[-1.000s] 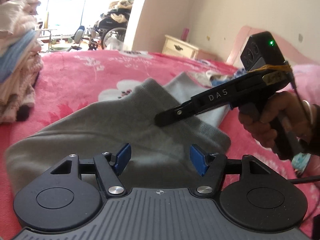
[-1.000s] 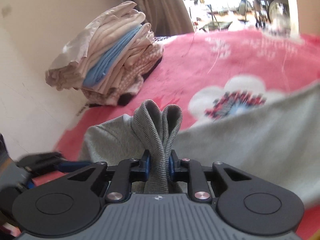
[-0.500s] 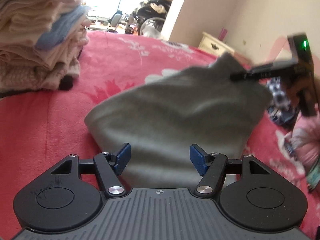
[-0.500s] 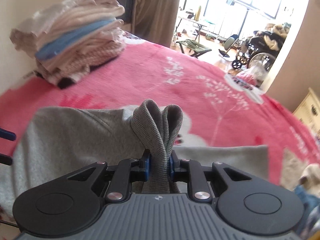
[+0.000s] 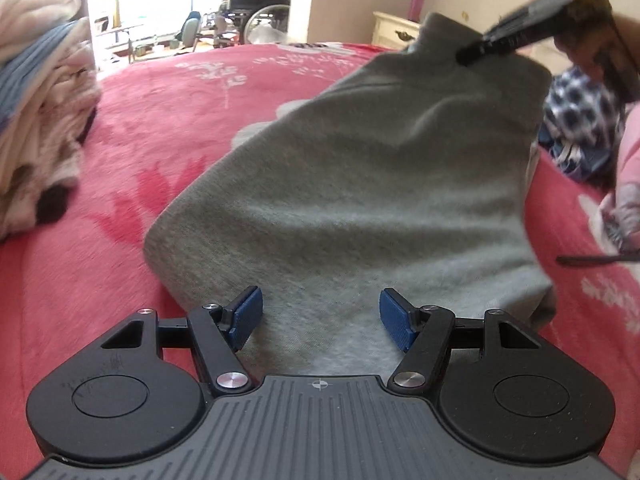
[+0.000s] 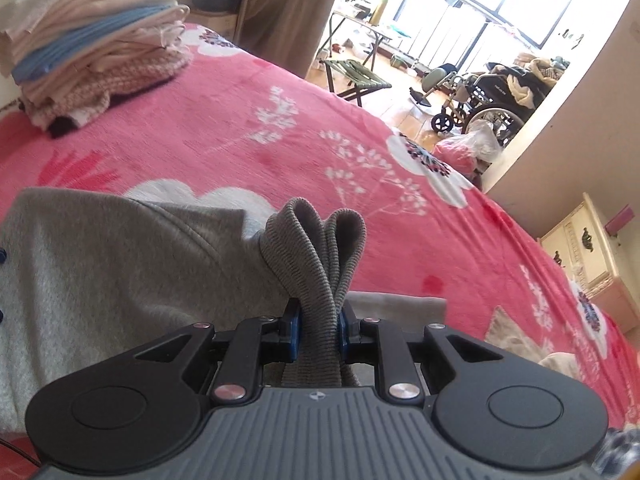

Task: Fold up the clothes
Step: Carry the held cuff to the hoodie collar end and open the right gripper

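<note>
My right gripper (image 6: pixel 318 322) pinches the grey garment's ribbed hem (image 6: pixel 316 248), the left gripper (image 5: pixel 320 316) is spread; I should lay the hem flat, edges aligned.

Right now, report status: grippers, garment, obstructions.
Right gripper shut on grey sweater ribbed hem. Left gripper open, over sweater. Nothing blocking.

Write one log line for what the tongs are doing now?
left tongs: open over grey sweater | right tongs: shut on ribbed hem | bed: pink blanket
</note>
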Available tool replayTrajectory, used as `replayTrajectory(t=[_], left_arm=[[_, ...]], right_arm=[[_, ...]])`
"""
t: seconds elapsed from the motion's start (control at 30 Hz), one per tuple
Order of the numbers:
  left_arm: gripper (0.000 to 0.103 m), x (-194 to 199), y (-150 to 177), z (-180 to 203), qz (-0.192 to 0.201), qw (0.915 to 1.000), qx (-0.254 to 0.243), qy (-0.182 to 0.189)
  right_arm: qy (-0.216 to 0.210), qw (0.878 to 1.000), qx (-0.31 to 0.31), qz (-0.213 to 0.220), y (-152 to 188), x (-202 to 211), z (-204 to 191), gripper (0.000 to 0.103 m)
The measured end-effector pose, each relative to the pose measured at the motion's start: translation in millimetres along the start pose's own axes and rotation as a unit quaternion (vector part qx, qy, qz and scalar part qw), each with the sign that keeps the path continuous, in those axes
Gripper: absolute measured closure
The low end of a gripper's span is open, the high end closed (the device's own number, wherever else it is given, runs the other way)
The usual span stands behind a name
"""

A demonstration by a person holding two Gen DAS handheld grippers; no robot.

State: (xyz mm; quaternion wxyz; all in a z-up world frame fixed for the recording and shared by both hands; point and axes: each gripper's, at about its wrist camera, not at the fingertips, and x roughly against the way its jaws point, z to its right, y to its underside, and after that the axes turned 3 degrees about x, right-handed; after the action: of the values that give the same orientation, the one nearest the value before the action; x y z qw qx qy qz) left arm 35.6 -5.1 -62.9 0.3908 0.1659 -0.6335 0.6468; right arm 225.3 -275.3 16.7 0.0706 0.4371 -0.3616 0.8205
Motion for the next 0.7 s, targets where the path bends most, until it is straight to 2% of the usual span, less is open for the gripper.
replayTrajectory(t=[0.37, 0.7], left_arm=[[0.038, -30, -24, 27, -0.005, 0.9997, -0.020, 0.013], [0.038, -50, -36, 41, -0.011, 0.9992, -0.033, 0.019]], right_arm=[[0.026, 1.000, 0.002, -0.018, 18, -22, 53, 0.082], [0.015, 0.999, -0.003, -0.032, 40, -48, 84, 0.082]])
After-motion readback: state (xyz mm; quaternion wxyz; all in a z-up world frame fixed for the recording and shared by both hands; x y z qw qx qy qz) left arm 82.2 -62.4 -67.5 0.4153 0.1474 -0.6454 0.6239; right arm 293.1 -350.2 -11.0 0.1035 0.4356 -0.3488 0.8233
